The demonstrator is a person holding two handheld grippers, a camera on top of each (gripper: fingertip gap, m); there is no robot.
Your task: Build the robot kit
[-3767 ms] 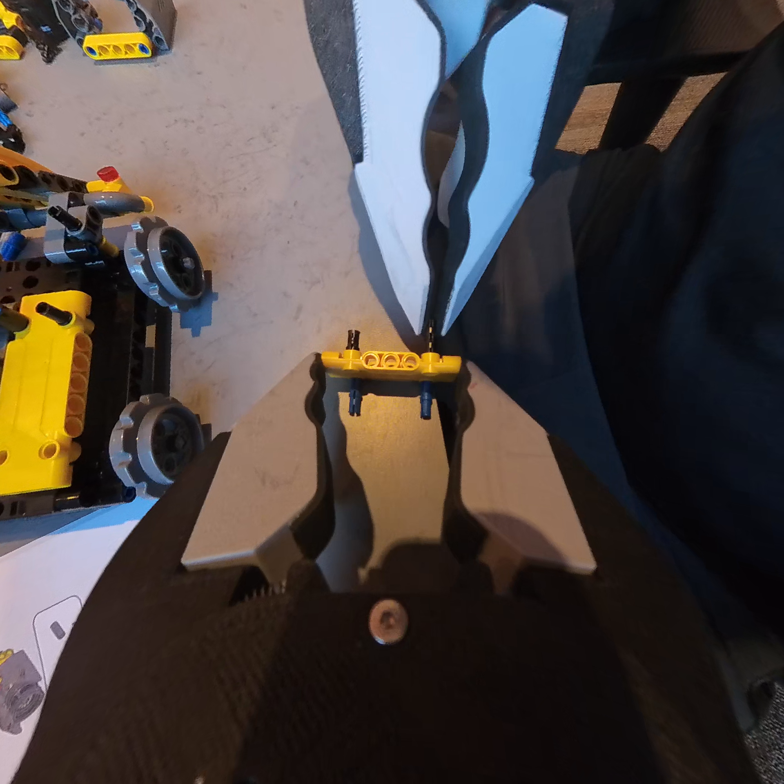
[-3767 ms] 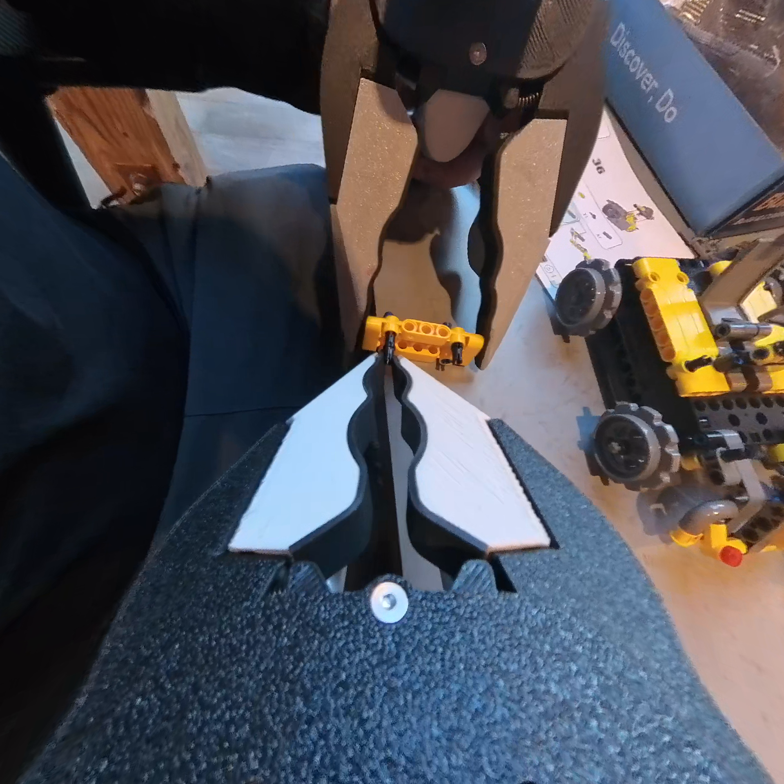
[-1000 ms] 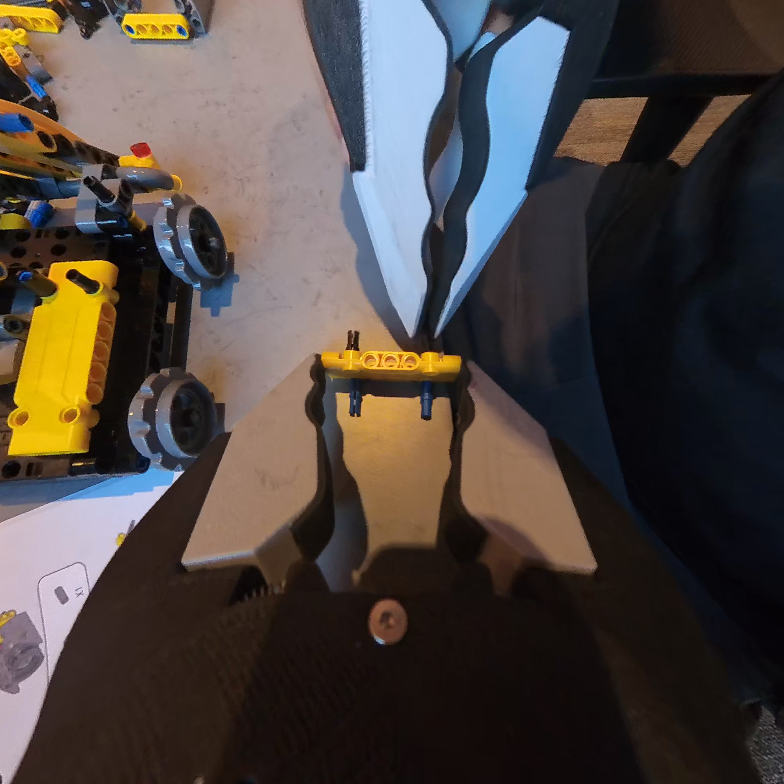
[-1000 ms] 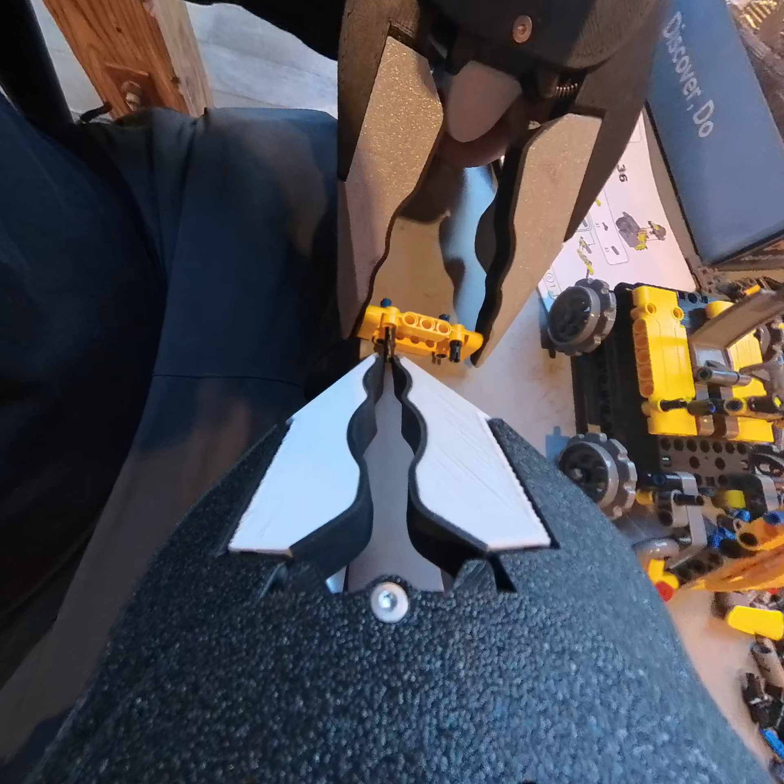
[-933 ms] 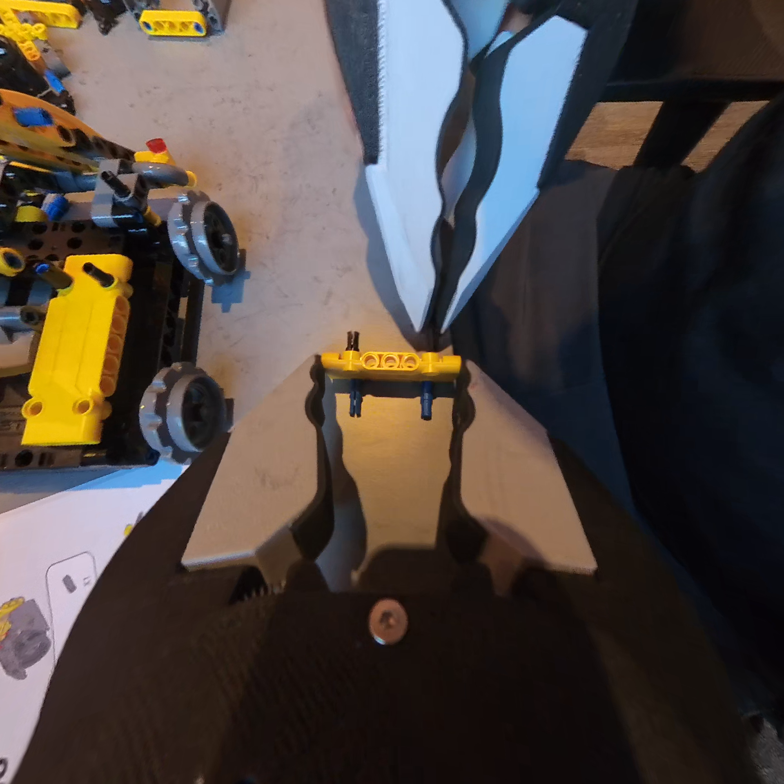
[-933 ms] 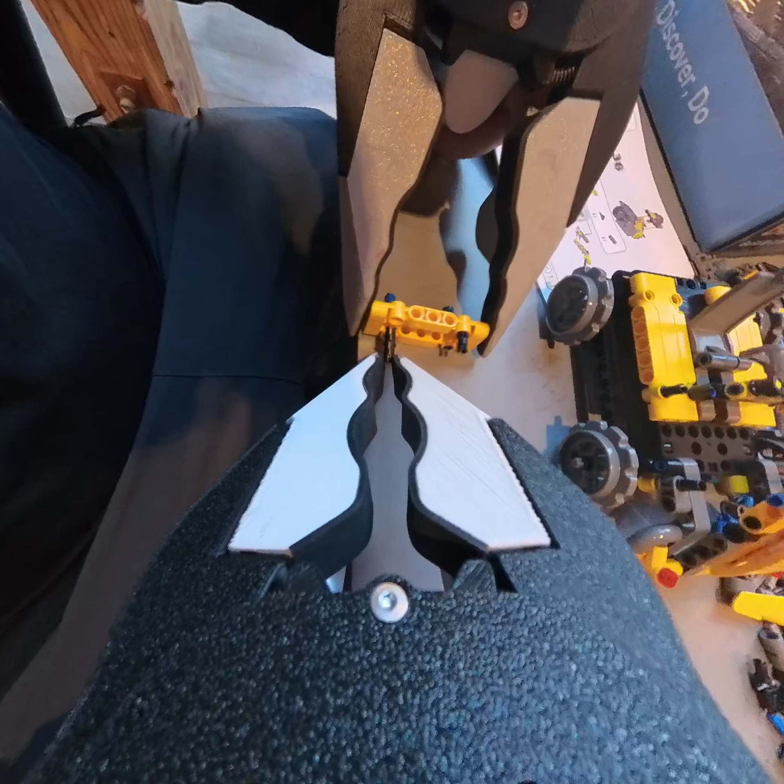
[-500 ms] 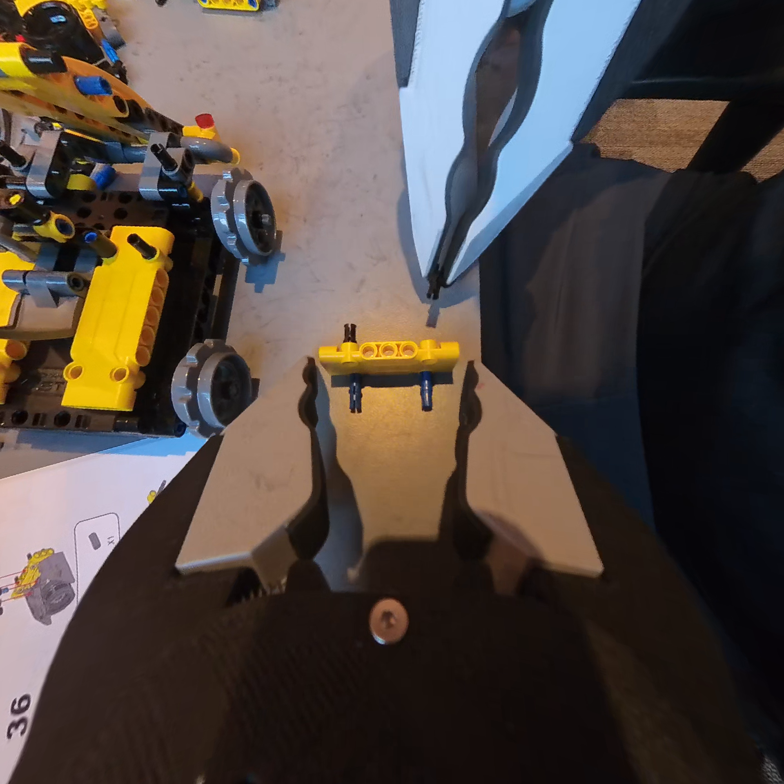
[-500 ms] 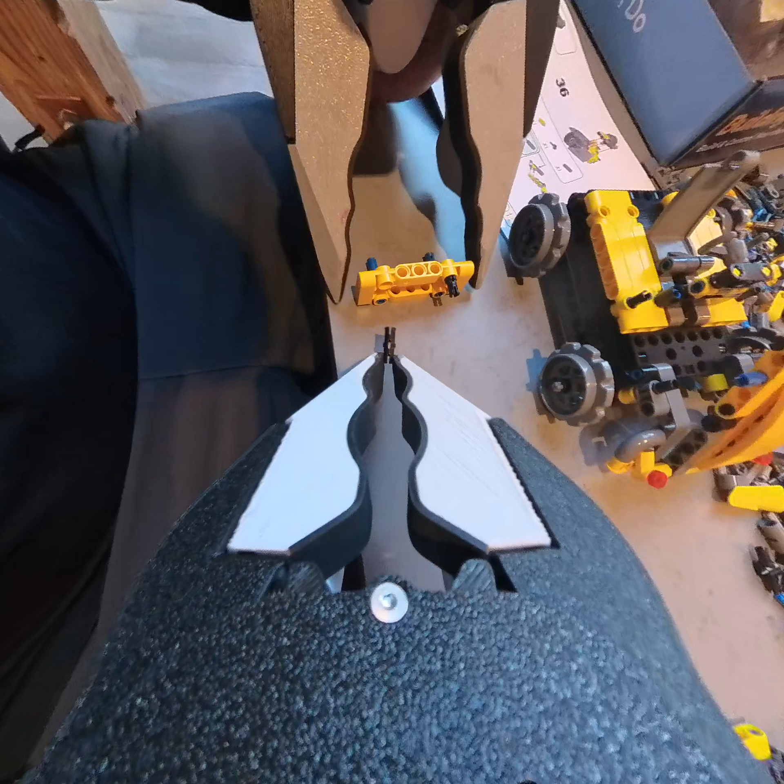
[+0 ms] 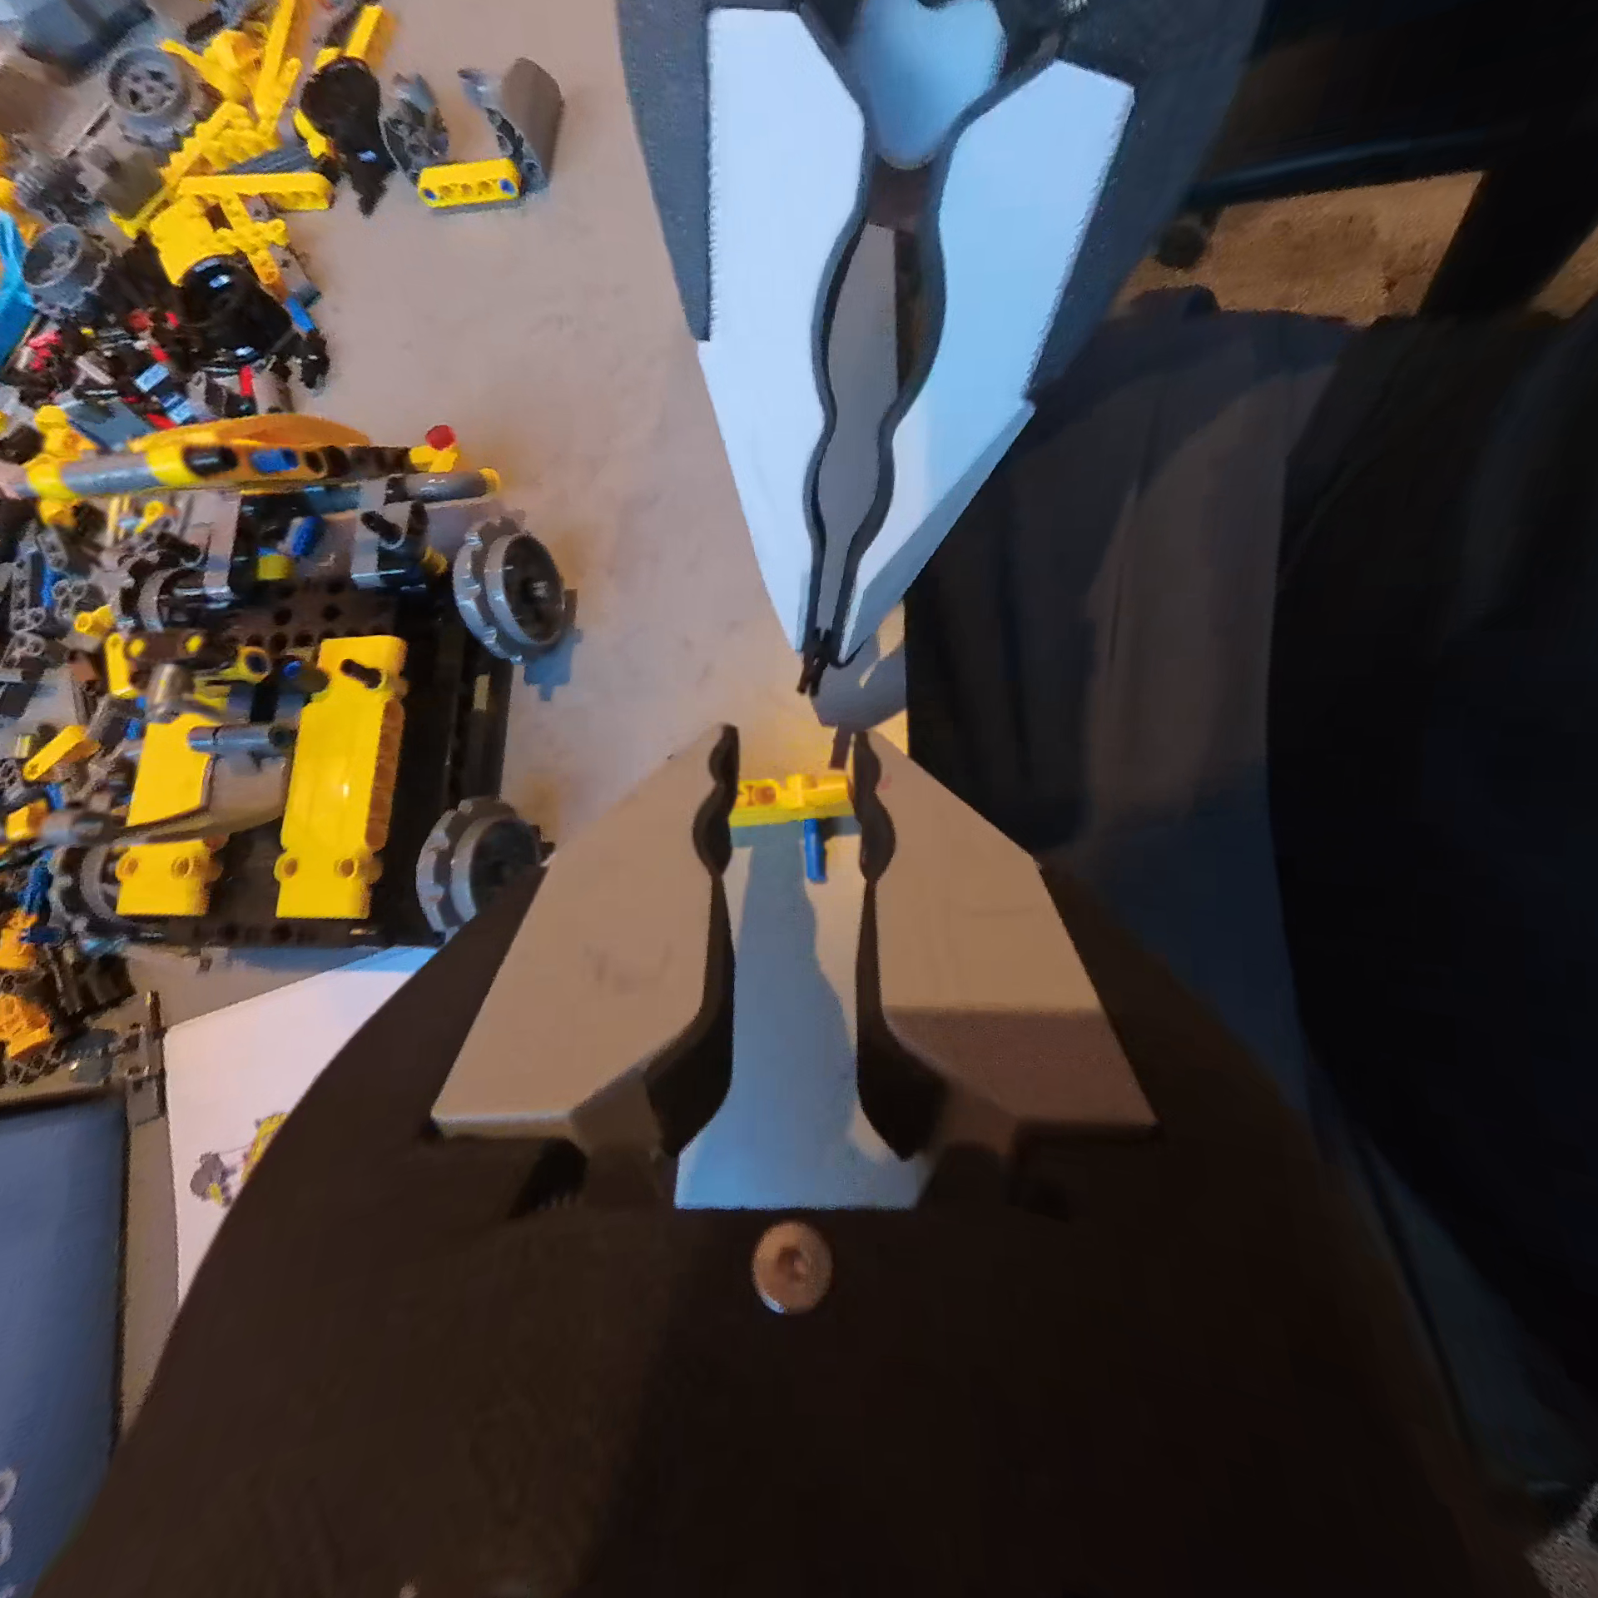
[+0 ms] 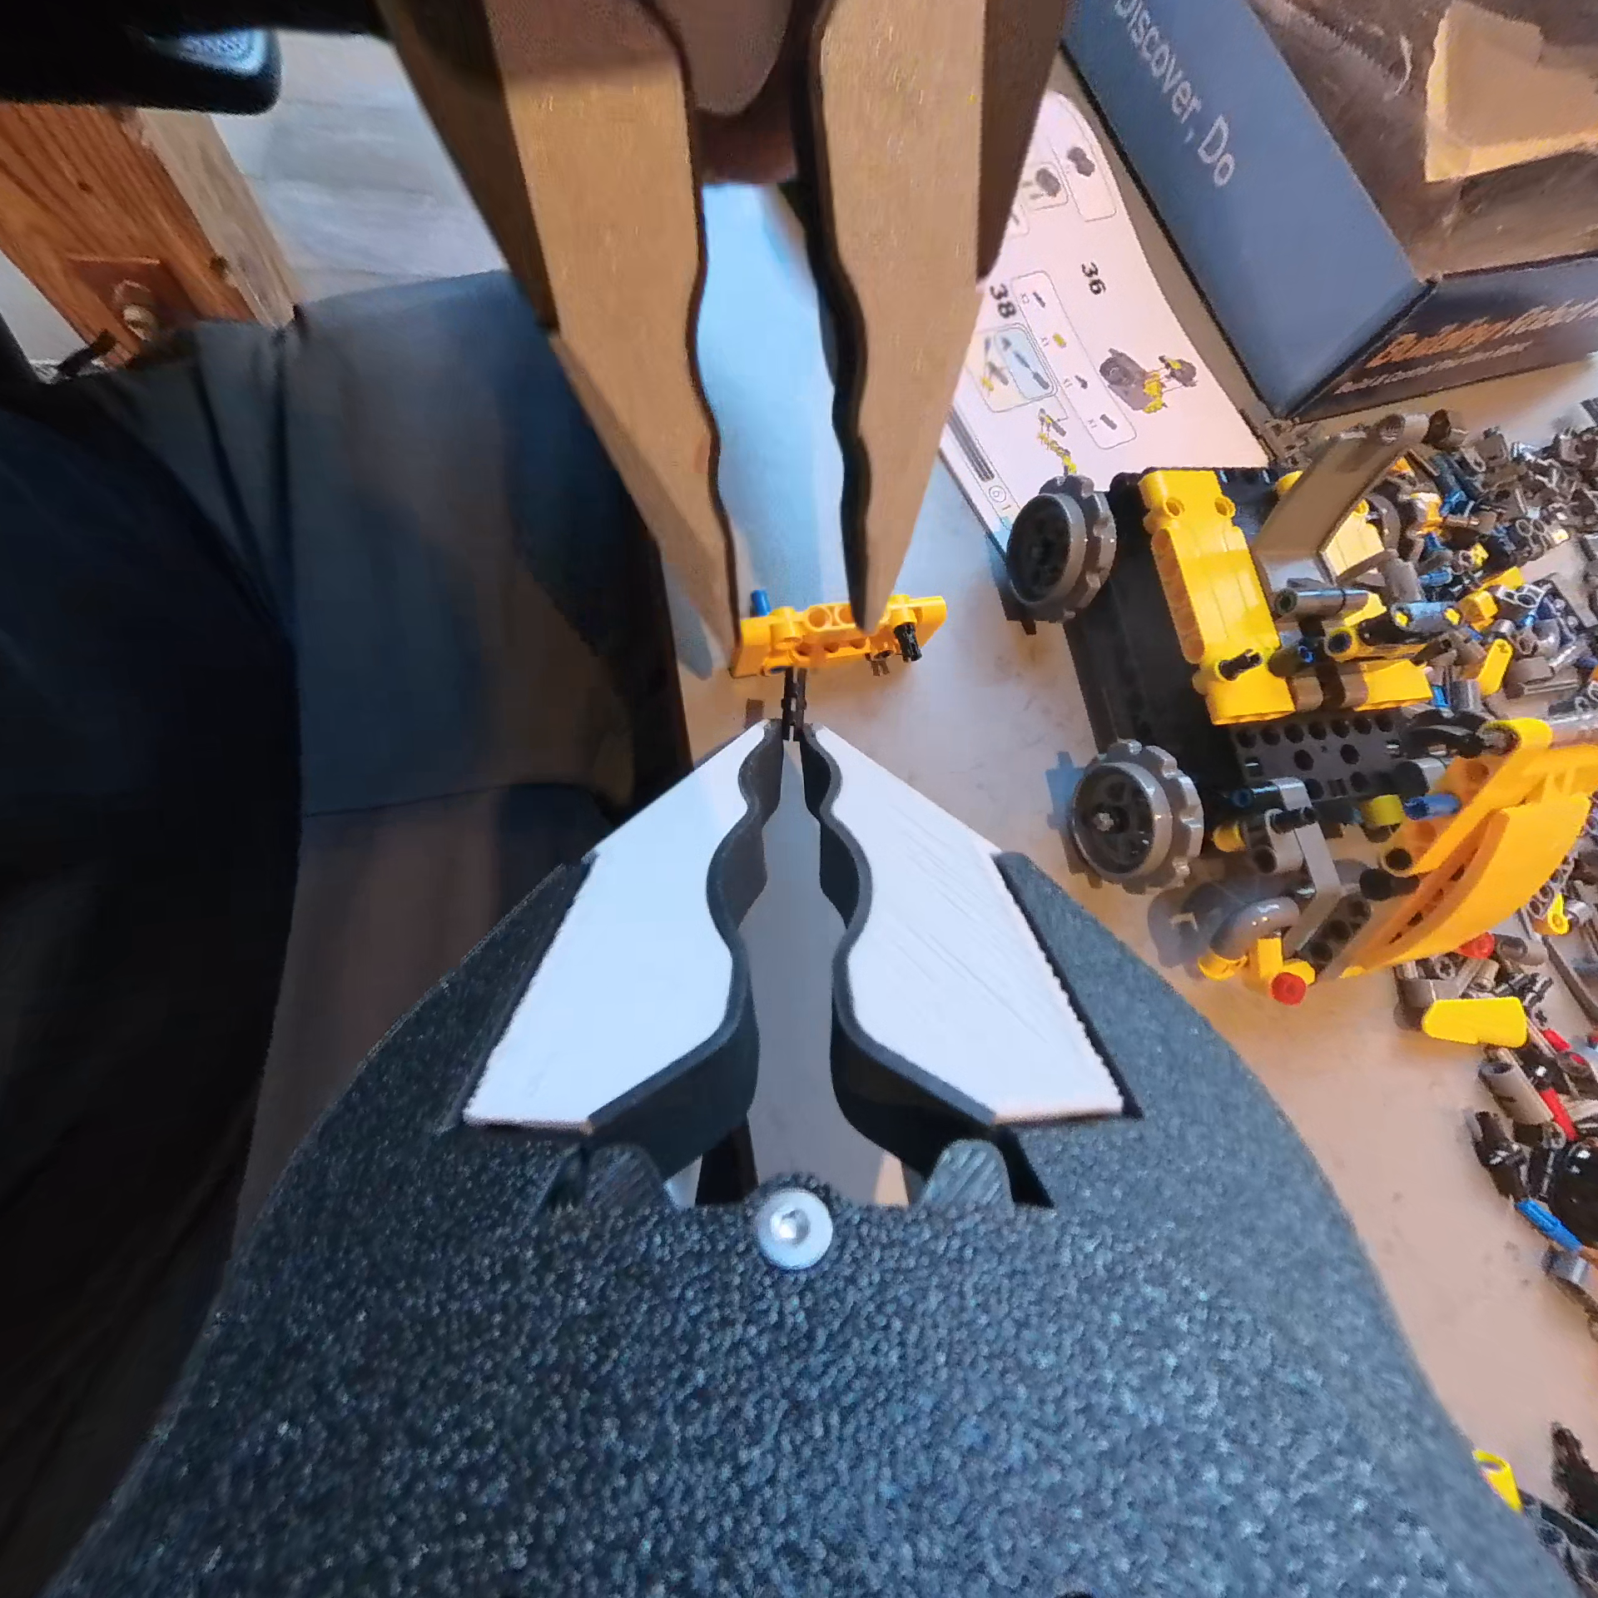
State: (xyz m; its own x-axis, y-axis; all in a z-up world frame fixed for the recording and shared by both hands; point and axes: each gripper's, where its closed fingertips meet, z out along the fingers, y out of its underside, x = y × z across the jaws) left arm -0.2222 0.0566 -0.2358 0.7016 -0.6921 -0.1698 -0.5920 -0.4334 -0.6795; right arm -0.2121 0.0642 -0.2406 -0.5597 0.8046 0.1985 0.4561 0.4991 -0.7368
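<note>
Tabletop (image 10: 951,778) now carries the yellow beam (image 10: 830,644); my left gripper (image 9: 791,752) straddles it, jaws apart but narrower, while my right gripper (image 10: 791,752), clamped on the black pin (image 10: 791,705), has closed back in on the beam.

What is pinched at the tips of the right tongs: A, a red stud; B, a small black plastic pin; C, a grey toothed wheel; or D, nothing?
B: the right tongs are shut on a small black plastic pin, just short of the yellow holed plastic beam.
</note>
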